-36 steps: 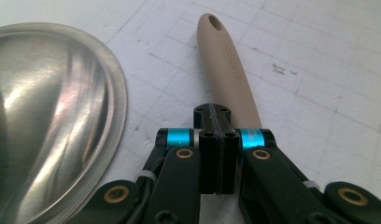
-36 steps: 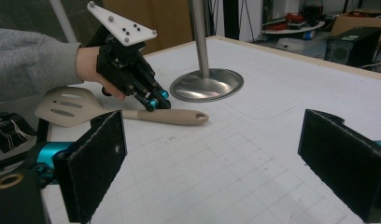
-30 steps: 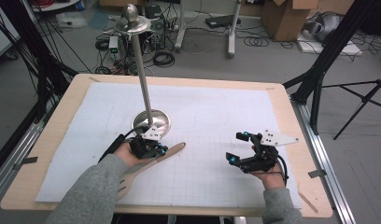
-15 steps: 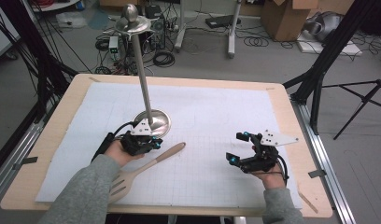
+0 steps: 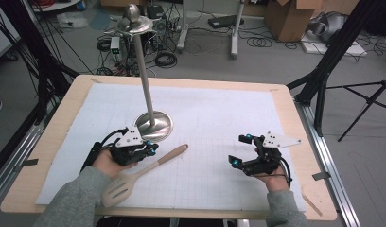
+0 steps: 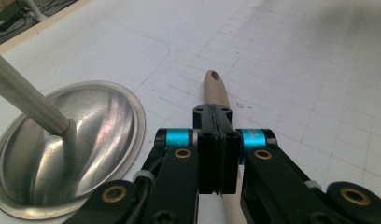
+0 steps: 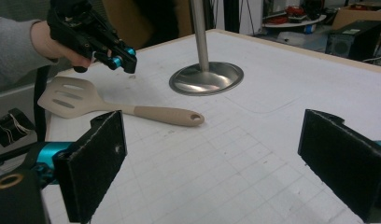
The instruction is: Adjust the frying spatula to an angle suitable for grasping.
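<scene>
Wooden-edged table (image 5: 54, 142) under a white gridded mat (image 5: 214, 123), seen whole from the high view. On the mat, a tall metal stand (image 5: 144, 80) on a round dished base (image 5: 154, 125), topped by a small disc and knob; in the left gripper view cut down to the base (image 6: 62, 149) and a stub of pole, in the right gripper view to the base (image 7: 206, 78) and a pole cropped at the top edge.

Grey-sleeved forearms in from the bottom of the high view. Left hand (image 5: 106, 163) raised off the mat, left gripper (image 5: 151, 149) pointing across toward the right side, just in front of the stand's base; jaws pressed together with nothing between them, plainly so in the left gripper view (image 6: 217, 140). In the right gripper view, hanging in the air above the spatula (image 7: 125, 58).

Right hand (image 5: 271, 177) low near the right edge, right gripper (image 5: 241, 150) aimed left, jaws wide apart and empty (image 7: 212, 149).

Beige slotted spatula (image 5: 139, 172) flat on the mat below the left gripper, apparently untouched; blade near the table's front edge, handle angled toward the middle. Slots clear in the right gripper view (image 7: 118, 108); in the left gripper view, just the handle tip with its hanging hole (image 6: 215, 88), the rest hidden behind the jaws.
</scene>
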Motion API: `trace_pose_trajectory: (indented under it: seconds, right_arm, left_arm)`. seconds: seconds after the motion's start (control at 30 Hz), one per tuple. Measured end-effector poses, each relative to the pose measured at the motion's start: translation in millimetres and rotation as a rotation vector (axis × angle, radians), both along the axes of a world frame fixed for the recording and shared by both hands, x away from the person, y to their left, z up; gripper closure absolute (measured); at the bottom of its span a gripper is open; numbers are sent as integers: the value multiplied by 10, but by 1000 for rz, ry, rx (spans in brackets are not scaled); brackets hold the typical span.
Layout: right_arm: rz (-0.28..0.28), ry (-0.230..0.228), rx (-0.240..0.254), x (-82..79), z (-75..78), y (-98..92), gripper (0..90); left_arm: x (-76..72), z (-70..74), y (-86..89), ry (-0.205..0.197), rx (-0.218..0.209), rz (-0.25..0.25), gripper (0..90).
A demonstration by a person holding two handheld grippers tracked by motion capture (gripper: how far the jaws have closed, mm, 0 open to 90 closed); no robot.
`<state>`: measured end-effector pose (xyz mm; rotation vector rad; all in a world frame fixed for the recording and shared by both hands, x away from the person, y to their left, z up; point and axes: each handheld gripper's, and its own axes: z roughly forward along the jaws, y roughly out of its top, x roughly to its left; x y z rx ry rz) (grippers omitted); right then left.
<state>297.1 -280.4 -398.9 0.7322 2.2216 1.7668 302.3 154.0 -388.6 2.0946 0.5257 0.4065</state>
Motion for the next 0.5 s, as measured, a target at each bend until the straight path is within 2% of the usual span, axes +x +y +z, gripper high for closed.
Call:
trace_pose_trajectory:
  seconds: [0.17, 0.27, 0.4, 0.5]
  right_arm:
    - [3, 11, -7, -7, -3, 15, 69]
    - [4, 2, -12, -2, -7, 19, 69]
    - [5, 9, -13, -5, -8, 27, 69]
    - [7, 11, -18, -7, -8, 32, 69]
  left_arm:
    - [-96, 49, 82, -18, -35, 4, 894]
    - [-173, 65, 119, -20, -47, 10, 894]
    - [-304, 62, 146, -36, -47, 8, 887]
    - [-336, 53, 149, -33, -38, 14, 846]
